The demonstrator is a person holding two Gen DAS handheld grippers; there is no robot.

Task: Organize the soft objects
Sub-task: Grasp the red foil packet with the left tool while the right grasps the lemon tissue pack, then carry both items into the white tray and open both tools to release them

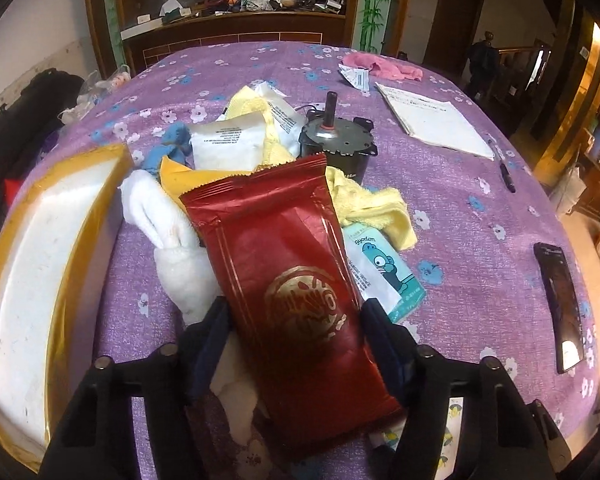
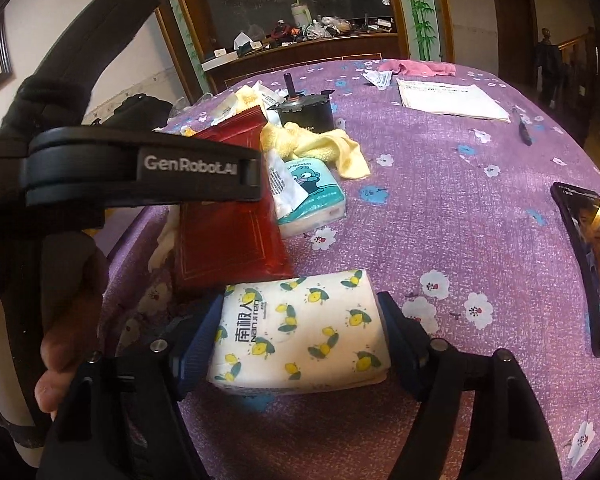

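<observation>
**Gripping two soft packs near the table's front edge**

Bracketing the red pouch [image 1: 288, 280] with the left gripper [image 1: 296, 320], fingers spread, pads beside its long edges, contact unclear. Long axis running away toward the far edge. Straddling the lemon-print tissue pack [image 2: 300, 328] with the right gripper [image 2: 300, 336], fingers wide, firm pinch uncertain. Left gripper nearer the pile.

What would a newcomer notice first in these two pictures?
First the shiny red packet, lying slanted between the jaws of the left gripper on a heap of cloths and packs. Next the lemon-printed tissue pack, between the jaws of the right gripper near the table edge. The purple flowered tablecloth under everything and the dark phone at the right also draw the eye.
</observation>
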